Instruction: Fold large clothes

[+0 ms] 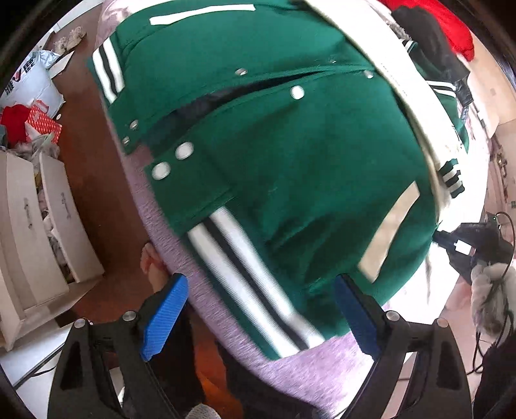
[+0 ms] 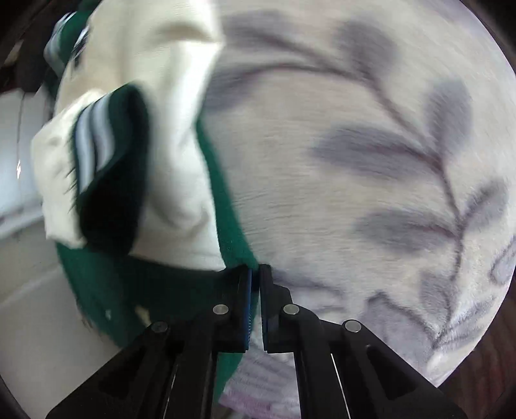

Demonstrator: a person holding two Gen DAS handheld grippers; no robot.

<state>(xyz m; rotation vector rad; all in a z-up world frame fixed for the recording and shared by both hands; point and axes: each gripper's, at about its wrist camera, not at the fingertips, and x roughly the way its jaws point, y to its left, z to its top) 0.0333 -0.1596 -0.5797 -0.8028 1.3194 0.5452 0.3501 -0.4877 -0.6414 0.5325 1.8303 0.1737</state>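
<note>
At the far left of the left wrist view, open white boxes stuffed with paper stood on a brown floor, with a red patterned box and a white bag behind them. A bare foot showed at the edge of the bed, just beside the left finger. Across the top right lay a red cloth and dark clothes, and at the right edge a black device with cables sat next to a furry grey thing.

The bed was covered by a lilac blanket, which in the right wrist view showed pale with a grey leaf pattern. Both views were blurred.

The green jacket lay spread on the blanket, snaps down its front, with white and black striped hem and cuffs and a cream sleeve along its right side. The left gripper hovered over the striped hem with its blue pads wide apart, holding nothing; the hem lay between and beyond them.

In the right wrist view the jacket's green edge ran down to the right gripper, whose fingers were pressed nearly together, pinching that edge. The cream sleeve and a striped cuff bunched to the left of the fingers.
</note>
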